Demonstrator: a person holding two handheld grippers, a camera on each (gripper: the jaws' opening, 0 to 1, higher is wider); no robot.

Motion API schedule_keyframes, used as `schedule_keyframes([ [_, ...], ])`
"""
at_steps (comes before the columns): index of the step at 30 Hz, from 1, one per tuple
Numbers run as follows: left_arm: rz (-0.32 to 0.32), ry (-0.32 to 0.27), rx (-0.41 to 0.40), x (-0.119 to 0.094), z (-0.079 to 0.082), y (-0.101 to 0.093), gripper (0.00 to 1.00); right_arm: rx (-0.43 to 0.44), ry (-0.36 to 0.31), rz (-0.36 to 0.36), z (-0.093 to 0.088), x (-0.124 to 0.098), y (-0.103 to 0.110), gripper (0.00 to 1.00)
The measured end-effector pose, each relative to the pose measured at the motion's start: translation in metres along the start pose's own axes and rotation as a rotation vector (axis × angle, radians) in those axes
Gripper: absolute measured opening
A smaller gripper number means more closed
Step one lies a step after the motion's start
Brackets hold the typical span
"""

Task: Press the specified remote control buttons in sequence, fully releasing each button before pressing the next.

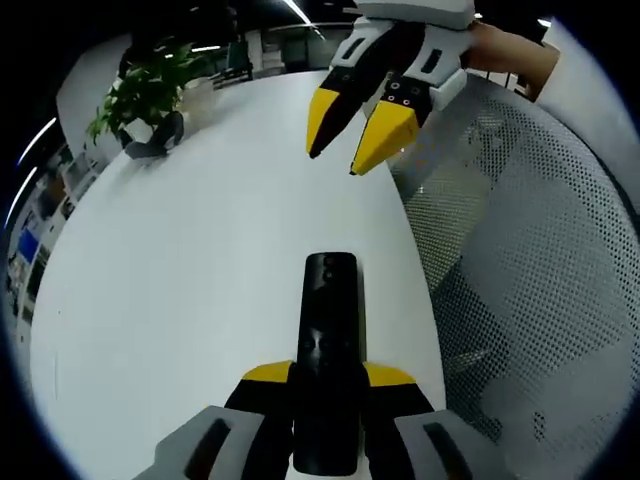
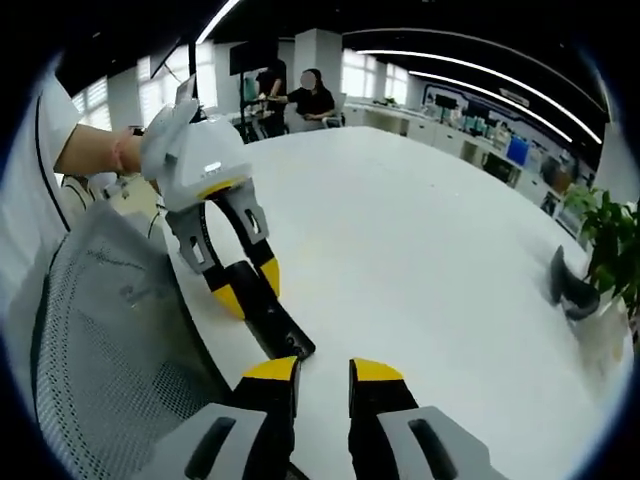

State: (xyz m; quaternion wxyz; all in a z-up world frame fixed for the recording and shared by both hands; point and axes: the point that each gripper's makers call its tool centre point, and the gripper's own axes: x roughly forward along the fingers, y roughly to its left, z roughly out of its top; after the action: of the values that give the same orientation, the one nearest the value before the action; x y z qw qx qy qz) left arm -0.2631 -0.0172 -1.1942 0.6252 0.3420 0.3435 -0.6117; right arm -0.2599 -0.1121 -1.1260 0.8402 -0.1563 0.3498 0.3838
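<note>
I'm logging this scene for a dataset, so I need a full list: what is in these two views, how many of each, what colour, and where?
remote control: one, black, clamped between the left gripper's jaws, lying over the table near its edge
table: one, white, large, with a curved edge
potted plant: one, green leaves, at the far end of the table
dark curved object: one, dark grey, on the table beside the plant; what it is I cannot tell
mesh chair back: one, grey, beside the table edge
people in the background: at least two, seated at a far desk
left gripper: one, yellow-tipped, shut on the remote control
right gripper: one, yellow-tipped, jaws slightly apart, above the table, holding nothing
</note>
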Motion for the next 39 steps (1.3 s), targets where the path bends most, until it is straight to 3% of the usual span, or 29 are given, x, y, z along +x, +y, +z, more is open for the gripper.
schedule_keyframes([
  [5, 0.005, -0.006, -0.013, 0.0, -0.001, -0.001, 0.24, 0.036, -0.018, 0.013, 0.001, 0.002, -0.002, 0.11],
  [12, 0.009, -0.016, -0.029, 0.0, -0.001, -0.001, 0.24, -0.016, 0.012, 0.092, 0.002, 0.019, 0.012, 0.0],
  [24, 0.021, -0.024, -0.056, 0.0, -0.001, -0.001, 0.25, -0.116, 0.132, 0.22, -0.012, 0.053, 0.03, 0.0],
  [28, 0.022, -0.03, -0.06, -0.001, -0.001, -0.001, 0.25, -0.165, 0.198, 0.232, -0.023, 0.058, 0.031, 0.0],
  [33, 0.024, -0.038, -0.063, -0.001, 0.0, -0.002, 0.25, -0.184, 0.206, 0.24, -0.021, 0.058, 0.031, 0.0],
  [39, 0.022, -0.042, -0.061, -0.001, -0.001, -0.002, 0.25, -0.354, 0.288, 0.248, -0.022, 0.059, 0.032, 0.0],
])
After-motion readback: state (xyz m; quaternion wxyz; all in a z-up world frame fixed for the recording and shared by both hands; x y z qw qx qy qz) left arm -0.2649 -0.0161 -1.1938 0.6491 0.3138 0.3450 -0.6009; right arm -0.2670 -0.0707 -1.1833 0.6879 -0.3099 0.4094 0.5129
